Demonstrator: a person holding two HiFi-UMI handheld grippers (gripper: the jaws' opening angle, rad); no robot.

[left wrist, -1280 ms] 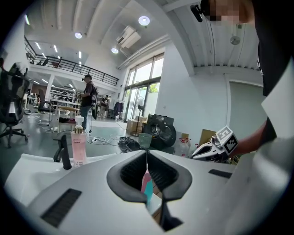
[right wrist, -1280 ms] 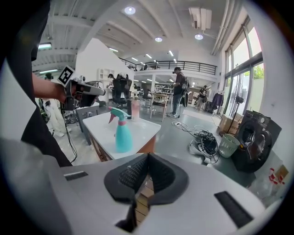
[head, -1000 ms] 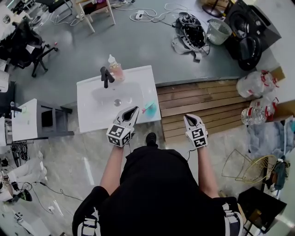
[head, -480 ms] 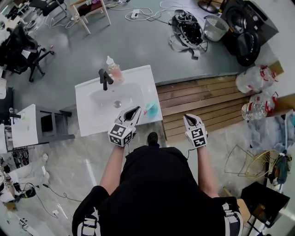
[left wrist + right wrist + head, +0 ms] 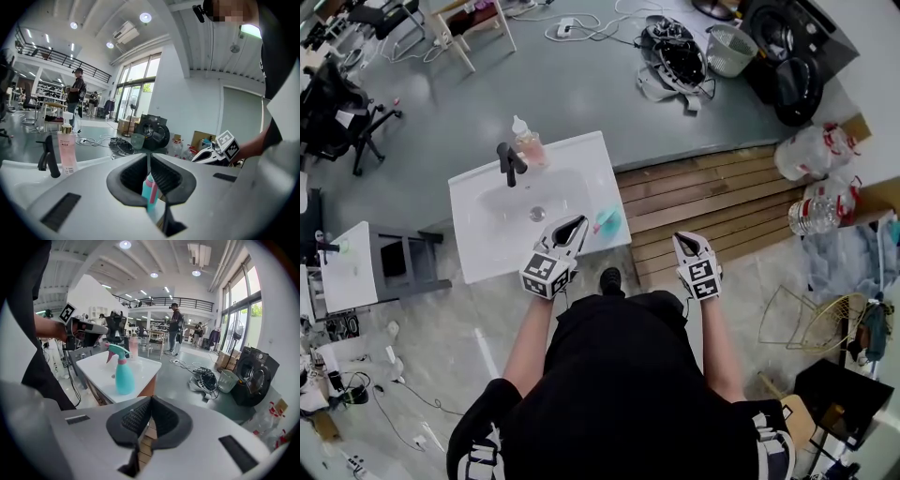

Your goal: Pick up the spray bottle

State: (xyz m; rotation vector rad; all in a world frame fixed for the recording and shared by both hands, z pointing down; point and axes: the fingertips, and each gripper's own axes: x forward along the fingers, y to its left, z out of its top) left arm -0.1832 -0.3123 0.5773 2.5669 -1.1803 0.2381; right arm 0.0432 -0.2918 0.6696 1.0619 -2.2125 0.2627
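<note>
The spray bottle [image 5: 606,221] is teal with a pink trigger and stands upright near the right front corner of the white sink counter [image 5: 478,253]. My left gripper [image 5: 572,225] hovers over the counter's front edge, just left of the bottle, shut and holding nothing. In the left gripper view the bottle [image 5: 149,190] shows through the slot behind the closed tips of the left gripper [image 5: 149,157]. My right gripper [image 5: 686,240] is off the counter's right side over the wooden planks, also shut and empty. From the right gripper [image 5: 151,401] the bottle [image 5: 123,373] stands ahead to the left.
A black faucet [image 5: 508,161] and a pink pump bottle [image 5: 528,145] stand at the back of the counter. Wooden planks [image 5: 722,187] lie to the right. A grey side stand [image 5: 356,267] is on the left. A bin [image 5: 729,49], cables and large water jugs [image 5: 811,155] lie farther off.
Both grippers stay where they were. Only the head view has shifted a little, so the counter and floor sit slightly higher in the picture.
</note>
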